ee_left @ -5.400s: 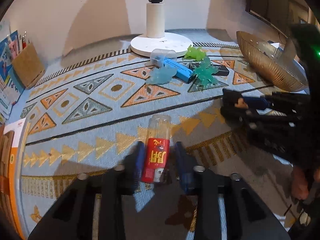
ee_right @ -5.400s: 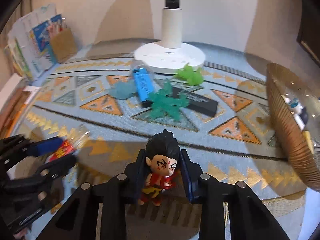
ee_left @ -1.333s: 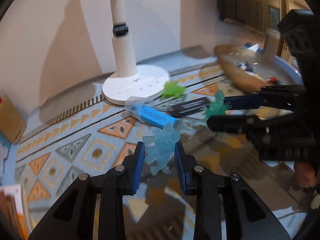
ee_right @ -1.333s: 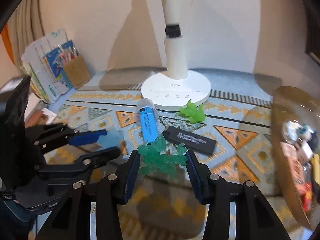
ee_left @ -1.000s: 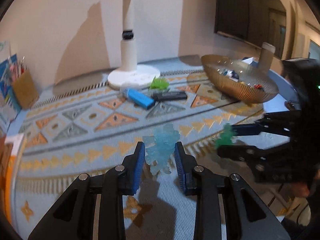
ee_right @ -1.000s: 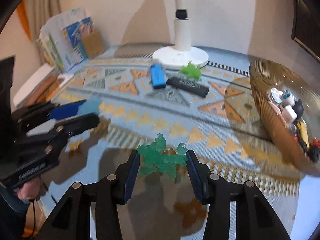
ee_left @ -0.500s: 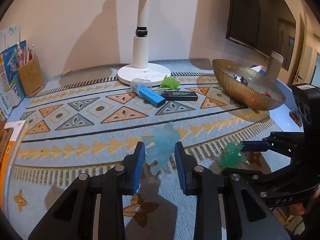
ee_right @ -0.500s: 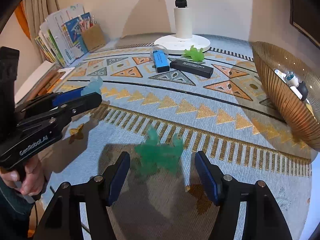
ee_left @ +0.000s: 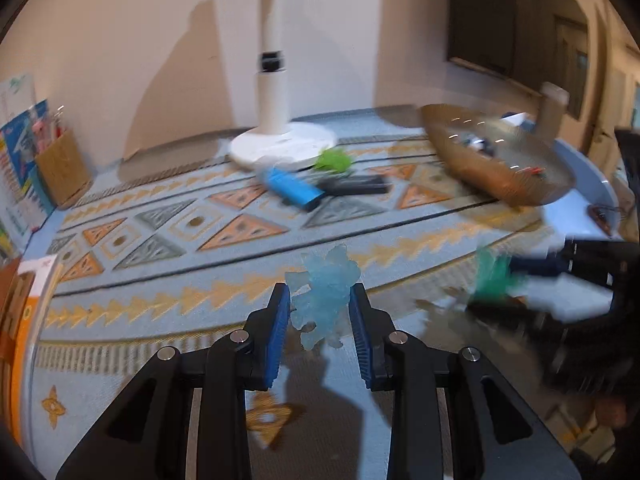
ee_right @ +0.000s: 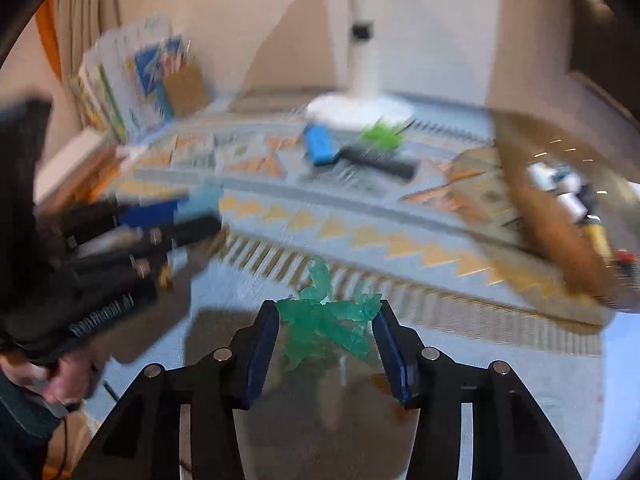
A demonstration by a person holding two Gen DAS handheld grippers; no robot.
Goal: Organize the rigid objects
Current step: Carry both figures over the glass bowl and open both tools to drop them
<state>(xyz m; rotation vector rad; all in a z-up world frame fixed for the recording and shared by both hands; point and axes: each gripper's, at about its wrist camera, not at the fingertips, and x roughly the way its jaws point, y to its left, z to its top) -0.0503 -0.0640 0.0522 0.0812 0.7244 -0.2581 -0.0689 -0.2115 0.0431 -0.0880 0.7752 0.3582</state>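
My left gripper is shut on a pale blue translucent toy figure and holds it above the patterned mat. My right gripper is shut on a dark green translucent toy figure; the same toy shows blurred at the right of the left wrist view. Far on the mat lie a blue box, a black bar and a light green toy. The gold bowl at the right holds several small items.
A white lamp base with its post stands at the back. A brown pen holder and booklets stand at the left edge. An orange and white box lies at the near left. Both views are motion-blurred.
The right gripper was open around the green toy half a second ago and has shut on it again. Both grippers are moving; the left one still holds the pale blue toy.
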